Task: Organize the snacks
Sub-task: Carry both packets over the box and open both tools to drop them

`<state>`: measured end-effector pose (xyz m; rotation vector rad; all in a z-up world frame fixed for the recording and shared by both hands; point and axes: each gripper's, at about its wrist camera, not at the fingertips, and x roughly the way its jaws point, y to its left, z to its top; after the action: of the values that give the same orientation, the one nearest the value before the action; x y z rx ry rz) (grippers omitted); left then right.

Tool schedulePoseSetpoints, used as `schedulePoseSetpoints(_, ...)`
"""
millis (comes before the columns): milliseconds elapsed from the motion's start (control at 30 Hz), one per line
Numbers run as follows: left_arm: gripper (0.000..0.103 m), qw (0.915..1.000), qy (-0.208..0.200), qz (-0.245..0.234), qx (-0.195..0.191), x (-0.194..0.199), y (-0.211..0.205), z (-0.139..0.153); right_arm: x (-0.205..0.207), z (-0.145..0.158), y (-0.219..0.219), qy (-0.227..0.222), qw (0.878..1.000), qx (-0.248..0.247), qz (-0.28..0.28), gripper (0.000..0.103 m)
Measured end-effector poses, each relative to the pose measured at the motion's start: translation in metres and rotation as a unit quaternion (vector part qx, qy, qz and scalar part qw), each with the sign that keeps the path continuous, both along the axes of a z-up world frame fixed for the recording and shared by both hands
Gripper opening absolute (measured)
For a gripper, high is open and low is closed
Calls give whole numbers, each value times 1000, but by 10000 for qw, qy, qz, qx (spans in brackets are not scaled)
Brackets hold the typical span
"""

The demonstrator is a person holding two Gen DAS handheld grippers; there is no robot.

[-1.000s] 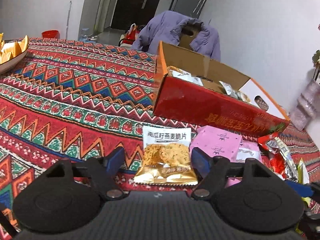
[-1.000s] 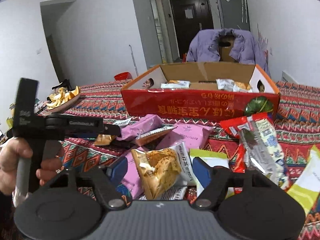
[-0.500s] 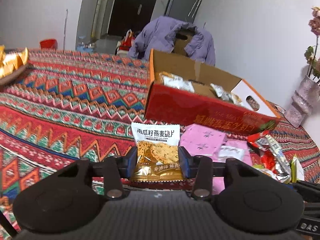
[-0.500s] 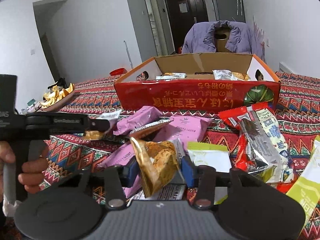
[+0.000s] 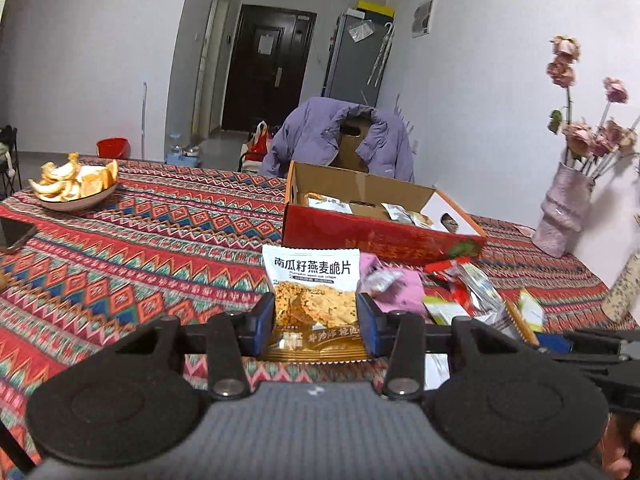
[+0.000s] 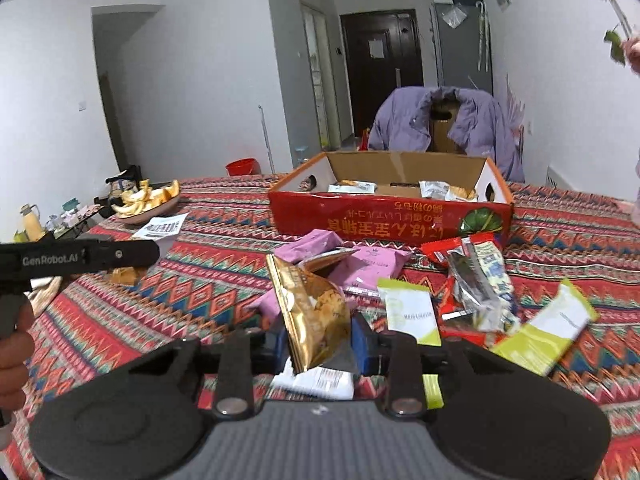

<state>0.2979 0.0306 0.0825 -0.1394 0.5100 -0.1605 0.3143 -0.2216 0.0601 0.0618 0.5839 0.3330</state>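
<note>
Snacks: we note one white-topped cracker packet clamped upright in the left gripper, lower centre of frame. The right gripper, whose jaws have just been closing, pinches a gold packet, tilted. Loose packets lie mid-frame before the red box, on the patterned tablecloth.

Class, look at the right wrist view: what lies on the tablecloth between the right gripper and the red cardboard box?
Loose snacks: pink packets, a green-and-white packet and red wrappers lie between the right gripper, shut on a golden snack packet, and the red cardboard box.
</note>
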Motion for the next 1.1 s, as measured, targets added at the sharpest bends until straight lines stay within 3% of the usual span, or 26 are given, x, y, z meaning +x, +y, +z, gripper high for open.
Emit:
schedulePoseSetpoints(167, 44, 9999, 126, -38, 69, -34, -8, 0, -38, 8, -13, -120, 9998, -106, -116, 31)
schedulePoseSetpoints(367, 44, 9997, -102, -168, 127, -55, -20, 9, -62, 13, -31, -189, 9995, -32, -248, 31)
schedulePoseSetpoints(600, 44, 9991, -67, -417, 34, -33, -28, 29, -54, 24, -40, -220, 9995, -10, -208, 31)
schedulePoseSetpoints(867, 44, 9950, 182, -905, -373, 71, -42, 78, 25, 66, -60, -489, 9986, 116, 169, 31)
schedulePoseSetpoints(1000, 44, 9955, 93, -939, -57, 150, -68, 96, 102, 87, -70, -599, 9980, -84, 180, 31)
schedulePoseSetpoints(1100, 44, 9954, 186, -934, 78, 214, -88, 97, 179, 92, -77, -385, 9990, -188, 151, 31)
